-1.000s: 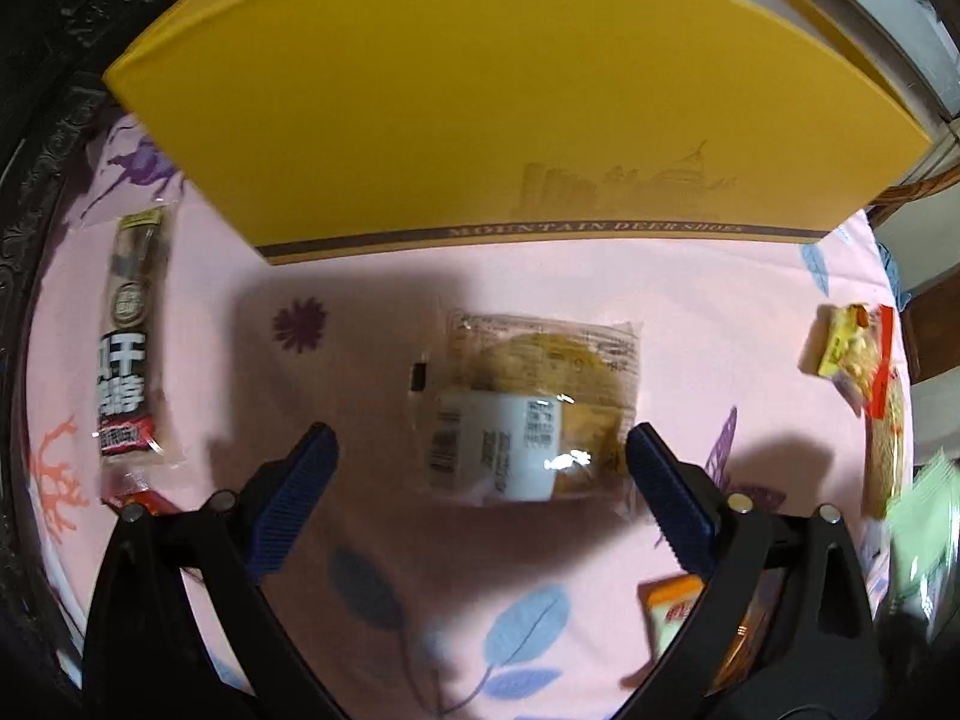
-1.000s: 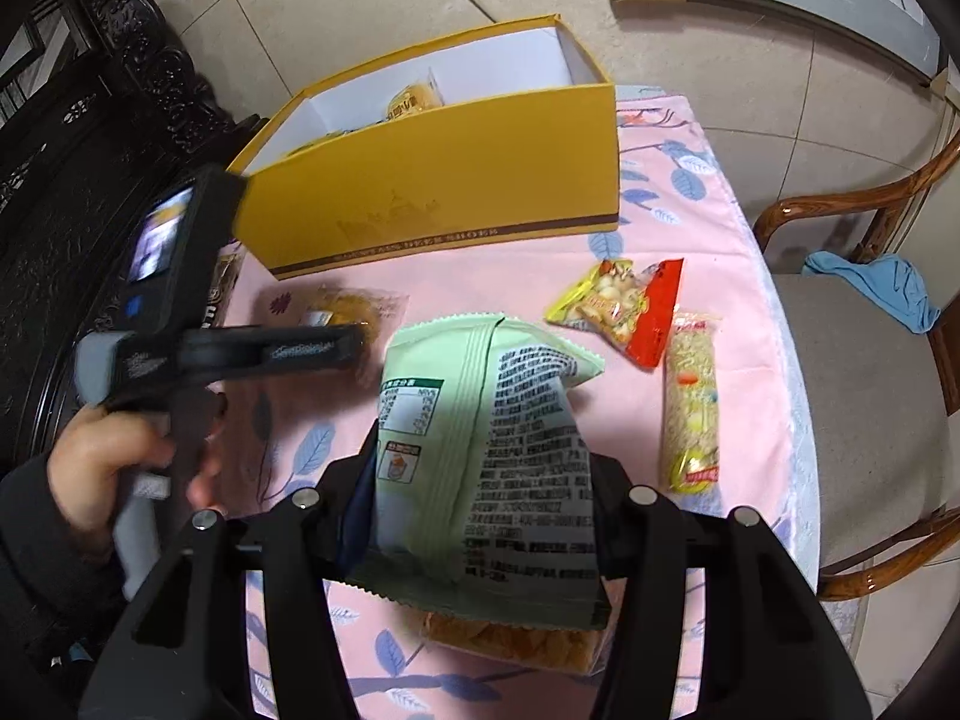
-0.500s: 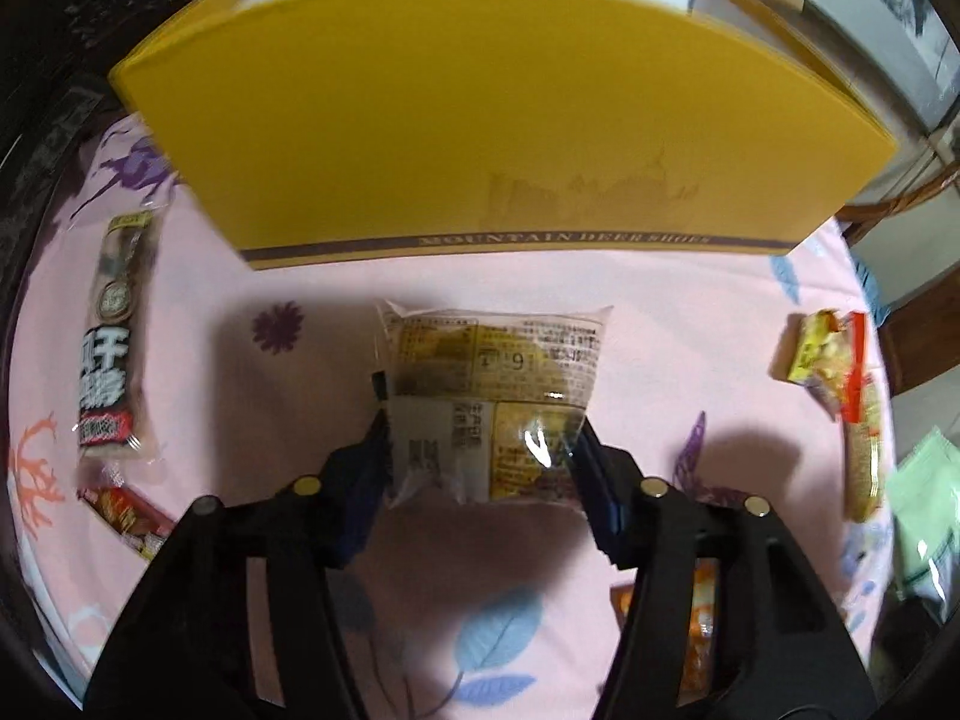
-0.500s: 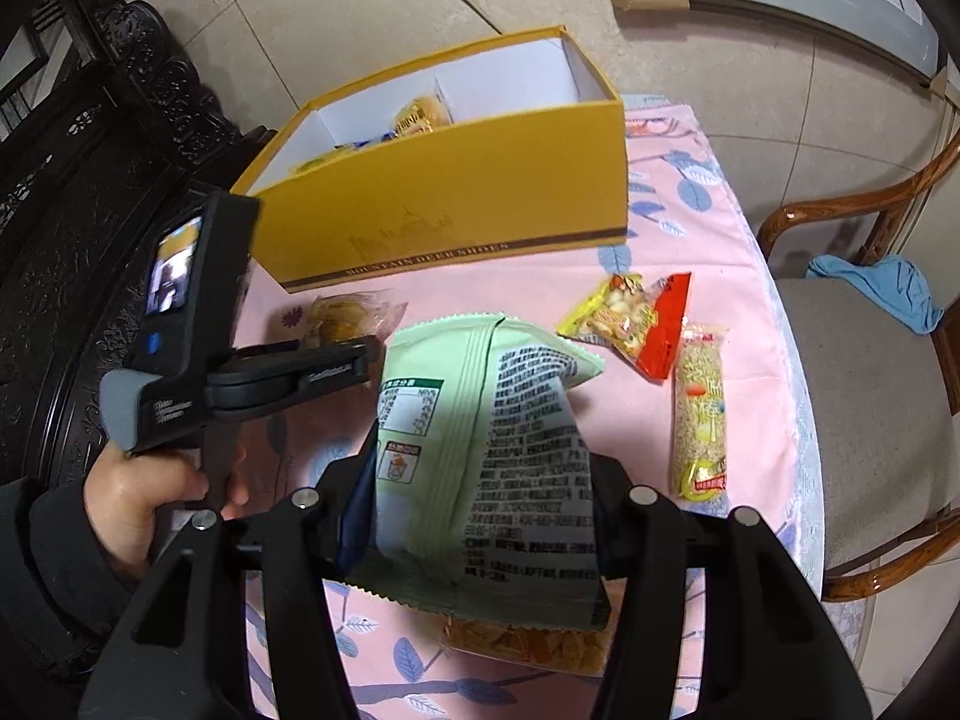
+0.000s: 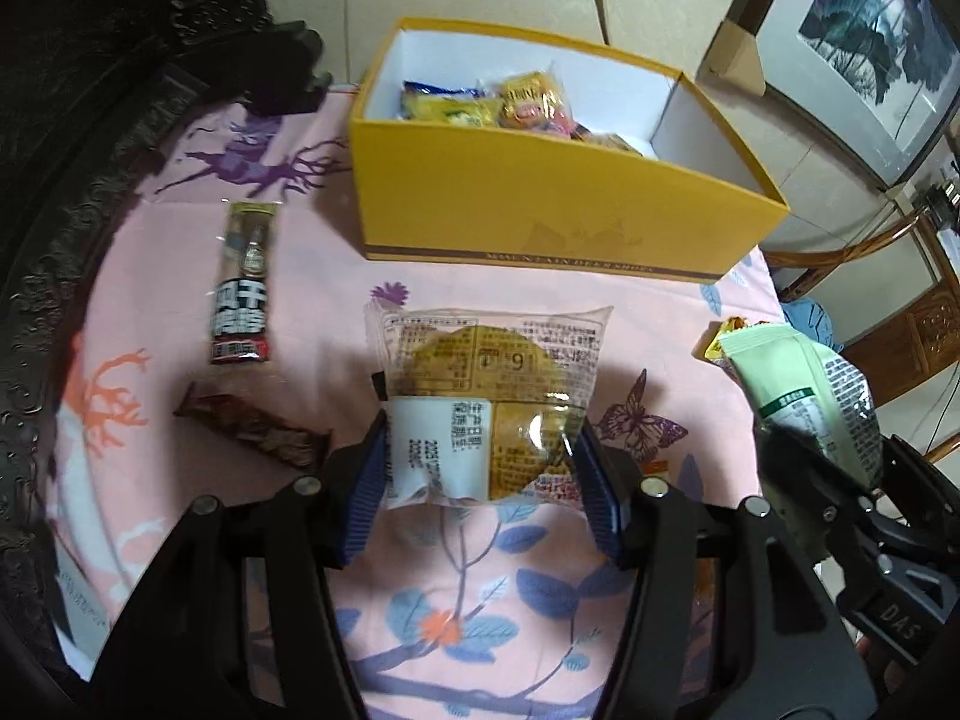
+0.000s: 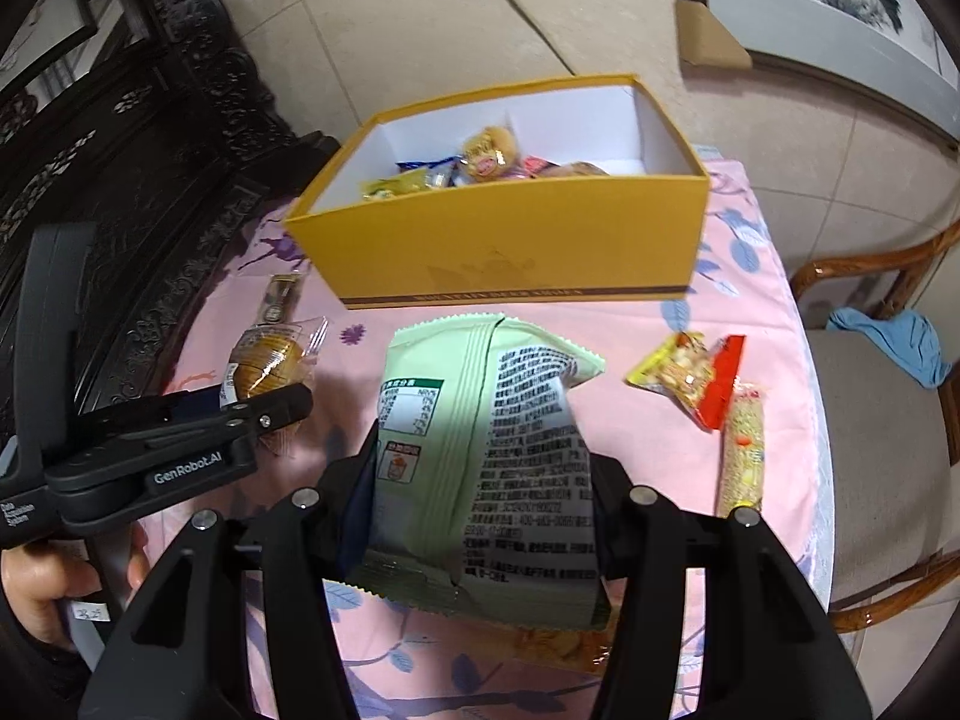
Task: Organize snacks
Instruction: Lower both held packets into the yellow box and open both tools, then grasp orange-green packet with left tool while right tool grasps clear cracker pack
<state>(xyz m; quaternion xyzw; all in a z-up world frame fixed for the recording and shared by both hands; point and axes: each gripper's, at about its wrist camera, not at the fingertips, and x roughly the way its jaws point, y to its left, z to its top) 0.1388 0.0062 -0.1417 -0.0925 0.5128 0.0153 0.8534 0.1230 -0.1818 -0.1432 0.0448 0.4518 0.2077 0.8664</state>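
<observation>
Snacks are partly sorted: several sit in the yellow box (image 5: 558, 204), my left hand-held gripper (image 5: 480, 480) clamps a clear-wrapped cake (image 5: 489, 396), my right hand-held gripper (image 6: 483, 516) clamps a green bag (image 6: 480, 438), and a few packets (image 5: 243, 294) wait on the counter (image 5: 312, 300).

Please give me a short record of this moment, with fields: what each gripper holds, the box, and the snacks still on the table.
left gripper: shut on clear-wrapped cake, lifted
right gripper: shut on green snack bag
yellow box: open, several snacks inside
table: black-label stick, brown bar, yellow-red packet, long yellow bar
</observation>
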